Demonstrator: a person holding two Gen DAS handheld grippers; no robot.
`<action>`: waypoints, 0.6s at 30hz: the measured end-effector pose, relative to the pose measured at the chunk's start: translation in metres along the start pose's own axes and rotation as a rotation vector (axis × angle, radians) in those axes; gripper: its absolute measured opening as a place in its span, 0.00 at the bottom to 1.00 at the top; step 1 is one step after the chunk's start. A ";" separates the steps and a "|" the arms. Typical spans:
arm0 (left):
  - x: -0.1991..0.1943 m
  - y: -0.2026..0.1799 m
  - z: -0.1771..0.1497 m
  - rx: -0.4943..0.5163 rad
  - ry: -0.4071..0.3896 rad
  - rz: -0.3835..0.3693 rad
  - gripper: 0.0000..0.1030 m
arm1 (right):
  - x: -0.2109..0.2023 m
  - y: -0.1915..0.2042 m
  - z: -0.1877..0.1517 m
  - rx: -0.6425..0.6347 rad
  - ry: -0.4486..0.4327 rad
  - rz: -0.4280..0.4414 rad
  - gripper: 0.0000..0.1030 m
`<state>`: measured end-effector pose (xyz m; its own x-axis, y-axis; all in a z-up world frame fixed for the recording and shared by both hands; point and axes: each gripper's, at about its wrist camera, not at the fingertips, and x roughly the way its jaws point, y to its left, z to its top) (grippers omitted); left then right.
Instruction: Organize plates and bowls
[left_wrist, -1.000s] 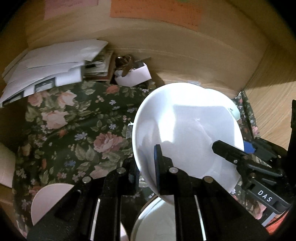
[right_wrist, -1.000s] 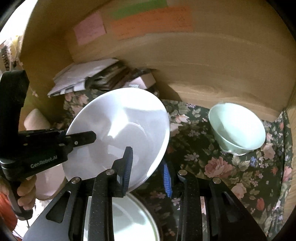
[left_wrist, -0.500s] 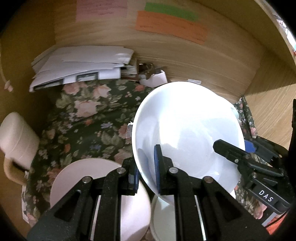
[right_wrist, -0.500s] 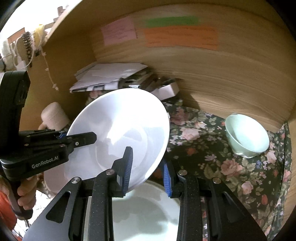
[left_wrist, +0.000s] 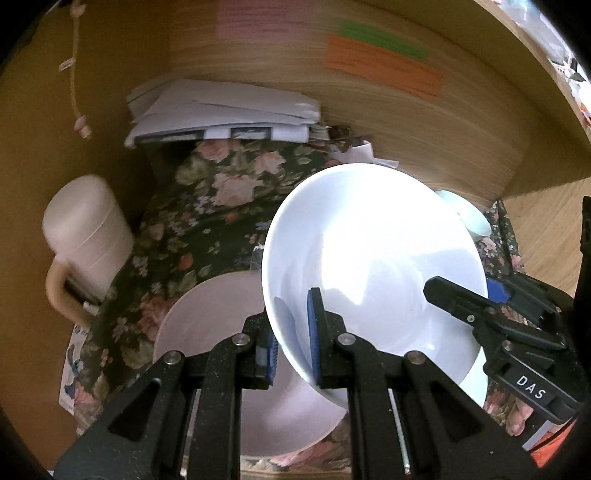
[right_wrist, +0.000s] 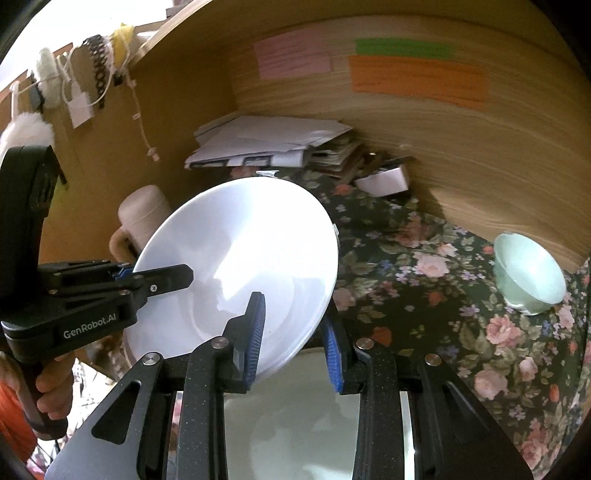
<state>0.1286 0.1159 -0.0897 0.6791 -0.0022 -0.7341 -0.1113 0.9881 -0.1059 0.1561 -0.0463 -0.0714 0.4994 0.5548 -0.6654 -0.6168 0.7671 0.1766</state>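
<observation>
Both claws, left gripper (left_wrist: 291, 332) and right gripper (right_wrist: 293, 332), are clamped on the white plate (left_wrist: 369, 258), held tilted above the pink plate (left_wrist: 207, 325), so I'd level it before lowering.

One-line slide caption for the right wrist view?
Both grippers clamp a white plate by opposite rim edges above another plate; green bowl sits right.

Both hand-held grippers, left (left_wrist: 291, 339) and right (left_wrist: 461, 295), clamp the white bowl's (left_wrist: 373, 251) rim above a pink plate (left_wrist: 207, 317).
</observation>
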 end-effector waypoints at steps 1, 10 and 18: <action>-0.002 0.004 -0.002 -0.007 0.000 0.004 0.13 | 0.002 0.004 0.000 -0.007 0.004 0.005 0.26; -0.008 0.036 -0.020 -0.059 0.010 0.039 0.13 | 0.025 0.032 -0.006 -0.035 0.050 0.058 0.26; -0.003 0.059 -0.032 -0.098 0.041 0.055 0.13 | 0.048 0.045 -0.013 -0.049 0.108 0.095 0.26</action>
<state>0.0967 0.1688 -0.1156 0.6401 0.0438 -0.7670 -0.2199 0.9670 -0.1283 0.1444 0.0103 -0.1046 0.3711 0.5842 -0.7218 -0.6882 0.6949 0.2085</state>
